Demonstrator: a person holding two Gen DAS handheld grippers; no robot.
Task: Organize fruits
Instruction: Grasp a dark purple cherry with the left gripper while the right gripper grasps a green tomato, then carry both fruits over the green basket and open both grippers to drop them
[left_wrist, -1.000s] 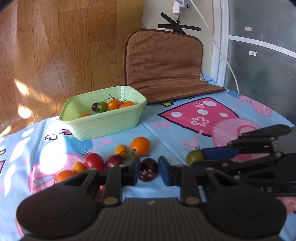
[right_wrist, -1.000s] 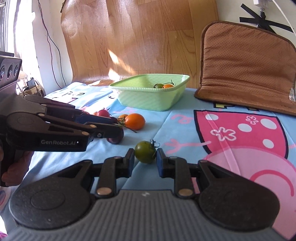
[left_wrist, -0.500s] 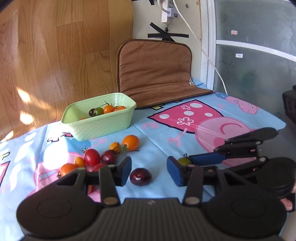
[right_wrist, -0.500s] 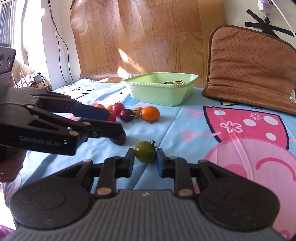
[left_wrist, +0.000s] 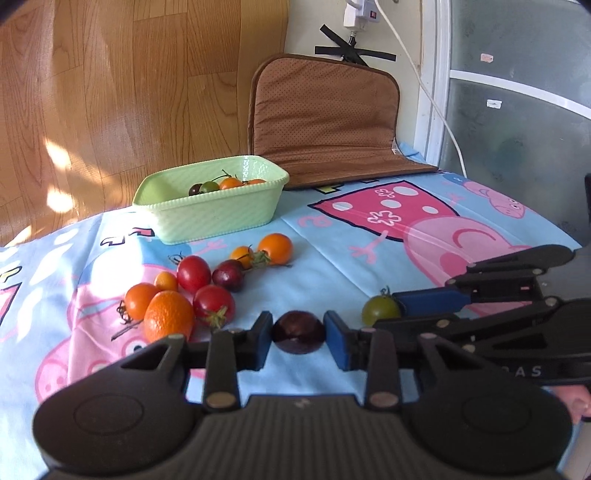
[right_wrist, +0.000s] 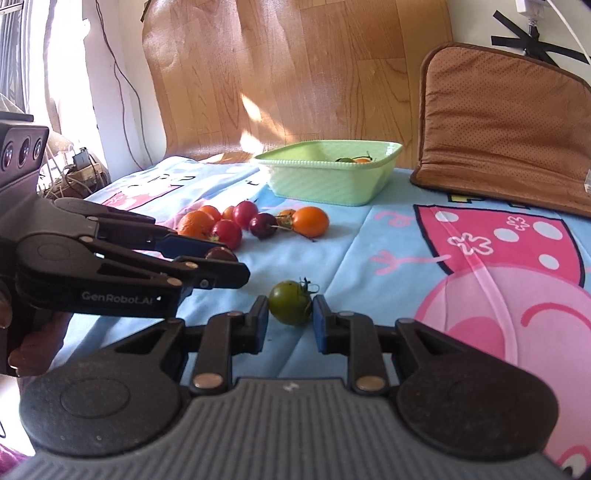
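Observation:
A dark purple tomato (left_wrist: 298, 331) lies on the cartoon tablecloth between the blue pads of my left gripper (left_wrist: 298, 334). Its jaws are closing and the pads touch both sides of the tomato. My right gripper (right_wrist: 290, 314) is shut on a green tomato (right_wrist: 290, 307) that rests on the cloth. In the left wrist view that green tomato (left_wrist: 380, 314) sits at the right gripper's fingertips. The light green basket (left_wrist: 207, 218) stands further back with a few small tomatoes inside. Several red and orange tomatoes and a mandarin (left_wrist: 169, 320) lie loose between basket and grippers.
A brown cushion (left_wrist: 325, 118) leans against the wall behind the basket. A white cable (left_wrist: 436, 96) hangs from a wall socket beside a glass door. The table's left edge drops off near a person's hand (right_wrist: 33, 343) on the left gripper's handle.
My left gripper opened, drew back a little, and has closed in around the dark purple tomato. The right gripper kept its hold on the green tomato.

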